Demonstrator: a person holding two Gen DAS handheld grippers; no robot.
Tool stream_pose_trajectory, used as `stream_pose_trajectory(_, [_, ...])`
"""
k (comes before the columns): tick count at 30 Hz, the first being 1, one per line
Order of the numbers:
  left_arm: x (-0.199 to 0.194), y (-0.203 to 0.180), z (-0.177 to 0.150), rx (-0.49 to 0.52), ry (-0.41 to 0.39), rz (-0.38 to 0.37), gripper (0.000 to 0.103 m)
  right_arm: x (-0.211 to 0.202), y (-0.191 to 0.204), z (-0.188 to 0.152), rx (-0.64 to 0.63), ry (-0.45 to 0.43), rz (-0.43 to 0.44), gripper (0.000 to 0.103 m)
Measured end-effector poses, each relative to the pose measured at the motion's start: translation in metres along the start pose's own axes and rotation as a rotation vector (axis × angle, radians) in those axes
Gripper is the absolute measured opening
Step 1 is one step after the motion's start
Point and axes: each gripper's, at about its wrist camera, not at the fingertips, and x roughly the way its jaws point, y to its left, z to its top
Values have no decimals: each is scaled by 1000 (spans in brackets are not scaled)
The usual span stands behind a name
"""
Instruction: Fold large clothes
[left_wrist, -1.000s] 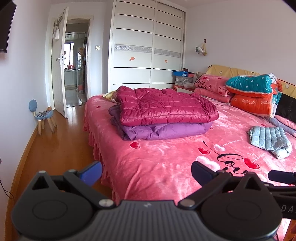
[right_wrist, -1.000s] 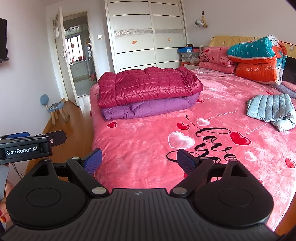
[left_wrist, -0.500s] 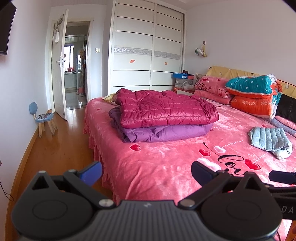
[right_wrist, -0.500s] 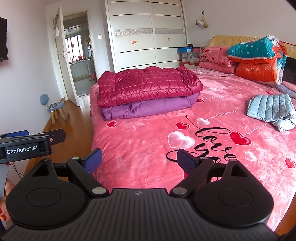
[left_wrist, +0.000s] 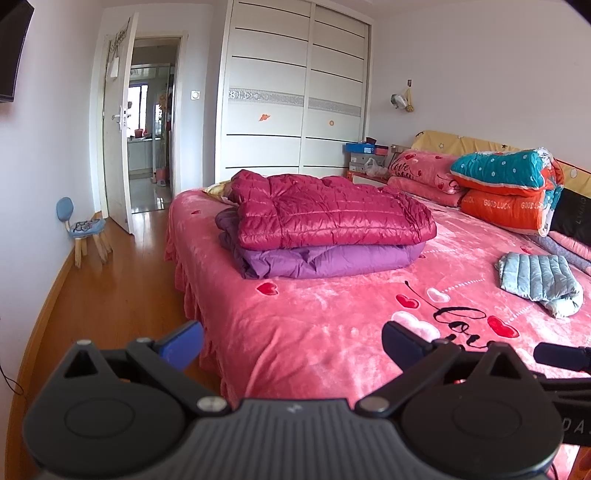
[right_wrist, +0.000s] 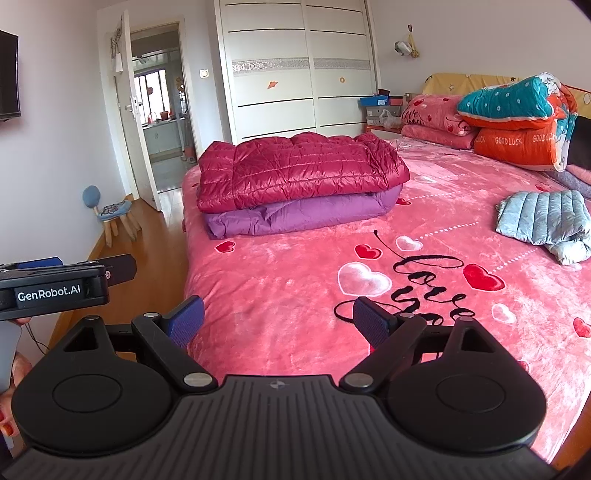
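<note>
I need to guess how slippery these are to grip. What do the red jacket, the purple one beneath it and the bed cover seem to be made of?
Red jacket: quilted, glossy shell, likely nylon or polyester puffer; highlights along stitched channels.
Purple jacket: smoother, softer sheen, probably similar padded synthetic.
Bed cover: matte, fuzzy nap, apparently plush fleece.

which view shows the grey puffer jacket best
The right wrist view: the grey puffer jacket lies larger and nearer there, quilting and rumpled lower edge clear. The left wrist view shows it whole too, but smaller, near the right edge.
</note>
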Motion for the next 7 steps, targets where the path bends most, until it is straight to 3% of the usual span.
stream_pose_trajectory(7, [5, -10, -1, 10, 26, -23, 102, 0, -7, -2, 27, -19, -7, 103])
